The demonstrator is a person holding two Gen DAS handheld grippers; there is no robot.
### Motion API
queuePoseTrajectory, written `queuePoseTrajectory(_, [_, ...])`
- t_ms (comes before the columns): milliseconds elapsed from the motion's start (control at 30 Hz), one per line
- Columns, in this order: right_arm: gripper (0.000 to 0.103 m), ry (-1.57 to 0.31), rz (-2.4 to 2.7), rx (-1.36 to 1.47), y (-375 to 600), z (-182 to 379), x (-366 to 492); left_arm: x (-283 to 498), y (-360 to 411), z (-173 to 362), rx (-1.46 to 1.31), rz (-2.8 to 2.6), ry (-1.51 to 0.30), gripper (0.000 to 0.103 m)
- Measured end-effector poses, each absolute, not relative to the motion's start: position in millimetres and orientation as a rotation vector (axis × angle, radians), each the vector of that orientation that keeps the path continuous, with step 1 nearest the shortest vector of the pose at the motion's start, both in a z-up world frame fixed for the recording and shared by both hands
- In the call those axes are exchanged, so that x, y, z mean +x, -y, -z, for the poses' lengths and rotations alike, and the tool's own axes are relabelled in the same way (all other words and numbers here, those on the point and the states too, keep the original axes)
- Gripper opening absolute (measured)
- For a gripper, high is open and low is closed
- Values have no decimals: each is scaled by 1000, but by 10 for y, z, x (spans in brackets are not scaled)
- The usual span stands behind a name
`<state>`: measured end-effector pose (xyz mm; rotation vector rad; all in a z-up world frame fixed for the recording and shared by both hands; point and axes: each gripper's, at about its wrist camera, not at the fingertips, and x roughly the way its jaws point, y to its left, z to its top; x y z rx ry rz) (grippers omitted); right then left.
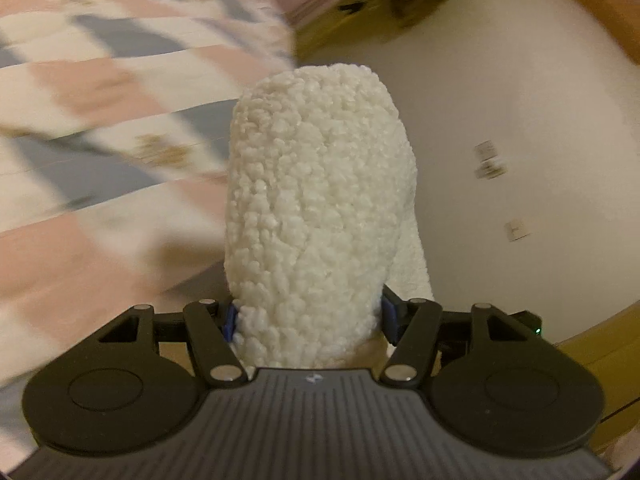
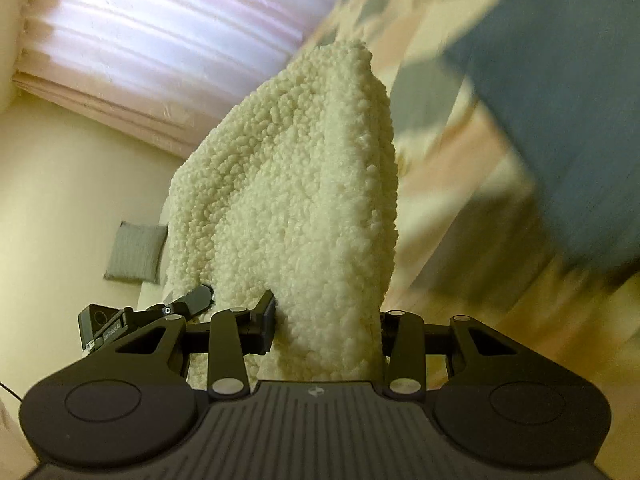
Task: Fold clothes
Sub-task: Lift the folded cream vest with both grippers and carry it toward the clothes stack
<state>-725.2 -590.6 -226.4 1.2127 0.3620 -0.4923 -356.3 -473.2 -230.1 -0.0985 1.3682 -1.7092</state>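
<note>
One garment: white fleece garment (image 1: 316,208), lifted off the patchwork bedspread (image 1: 100,92)
Left gripper (image 1: 308,316): jaws pinching fleece
Right gripper (image 2: 326,322): jaws pinching fleece
Around: grey cushion (image 2: 136,252), blue fabric (image 2: 560,120)
Room: pale wall (image 1: 500,100), blurred

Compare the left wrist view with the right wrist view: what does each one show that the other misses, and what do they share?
Only the left wrist view shows blue pads on the fingers and a white wall.

Only the right wrist view shows the curtain, a grey cushion, the blue fabric and the other gripper pinching the garment.

Both show a gripper shut on the white fleece garment, with the patterned bedspread behind, blurred.
</note>
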Motion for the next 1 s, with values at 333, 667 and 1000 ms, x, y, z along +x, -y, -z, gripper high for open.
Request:
queuePoseTrajectory(333, [40, -469, 624, 1102, 7126, 1591, -8570, -4993, 5942, 2340, -290, 1736, -1384, 60])
queuePoseTrajectory(667, [41, -590, 603, 1144, 7942, 2071, -8859, -5465, 6427, 2743, -259, 1610, -1390, 61])
queuePoseTrajectory(1000, [43, -568, 636, 1159, 7911, 2429, -8796, -5146, 6430, 2653, -16, 1669, -1252, 62])
